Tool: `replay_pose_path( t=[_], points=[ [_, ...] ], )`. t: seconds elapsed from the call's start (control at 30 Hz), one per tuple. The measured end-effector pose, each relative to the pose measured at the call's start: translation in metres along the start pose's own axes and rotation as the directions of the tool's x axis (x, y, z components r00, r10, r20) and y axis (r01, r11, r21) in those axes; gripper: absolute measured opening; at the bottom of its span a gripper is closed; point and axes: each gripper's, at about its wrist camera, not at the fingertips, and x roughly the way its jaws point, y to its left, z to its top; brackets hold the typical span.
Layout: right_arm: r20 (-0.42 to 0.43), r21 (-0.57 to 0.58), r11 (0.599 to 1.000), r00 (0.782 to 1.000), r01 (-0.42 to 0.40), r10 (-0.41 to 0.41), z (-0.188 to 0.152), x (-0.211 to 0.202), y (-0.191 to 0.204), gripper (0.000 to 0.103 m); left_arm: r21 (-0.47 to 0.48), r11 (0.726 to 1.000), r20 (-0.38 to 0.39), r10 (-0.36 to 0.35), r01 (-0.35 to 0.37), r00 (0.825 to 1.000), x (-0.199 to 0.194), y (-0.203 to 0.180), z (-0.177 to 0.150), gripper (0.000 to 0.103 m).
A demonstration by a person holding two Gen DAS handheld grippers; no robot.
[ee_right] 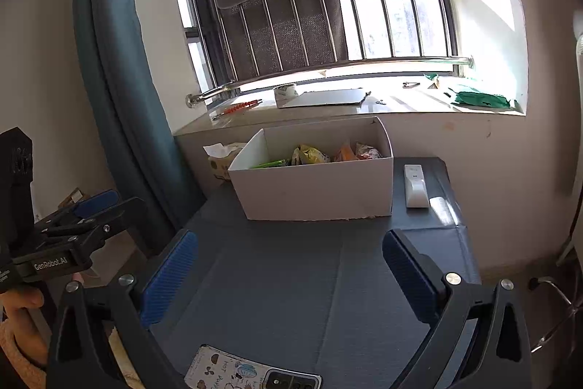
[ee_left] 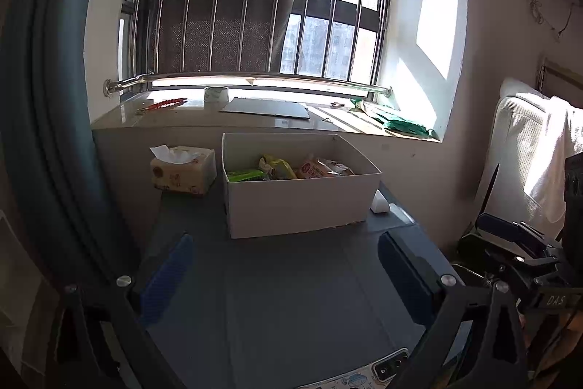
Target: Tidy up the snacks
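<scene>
Snacks [ee_left: 288, 168] sit in the white cardboard box [ee_left: 298, 206] at the far end of the grey bench [ee_left: 284, 298], and from the look of it the sorting is either close to finished or about to turn to tidying inside the box.

Working left to right in the left wrist view: a tissue pack [ee_left: 182, 170] stands just beside the box's left wall. Inside the box lie a green packet [ee_left: 245, 174], a yellow-green bag [ee_left: 278, 167] and an orange-and-white packet [ee_left: 320, 168], all low against the far side. A white remote [ee_right: 414, 185] lies on the bench just beside the box's right wall.

Left gripper [ee_left: 288, 279] hovers over bare bench with its blue pads spread wide and nothing between them. Right gripper [ee_right: 291, 276] is likewise spread apart and holding nothing, with a phone in a patterned case [ee_right: 251, 374] lying at the near edge below it.

No loose snack shows on the bench in either view, so my read is that the next pick, if any, comes from inside the box. To do that well, come in from above over the near wall, stay clear of the rim, and close across a packet's narrow side. These crinkly bags will likely slip or crush, so a gentle squeeze near the middle looks wisest. Keep the left arm away from the tissue pack.
</scene>
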Motion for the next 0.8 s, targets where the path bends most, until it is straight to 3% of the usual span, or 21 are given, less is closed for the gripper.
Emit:
replay_pose_path(
  t=[0.8],
  points=[
    [-0.004, 0.006, 1.0, 1.0, -0.01, 0.01, -0.0013, 0.0011, 0.0008, 0.103, 0.009, 1.0, -0.012, 0.005, -0.005, 1.0, 0.0008, -0.0022, -0.0022, 0.103]
  ],
)
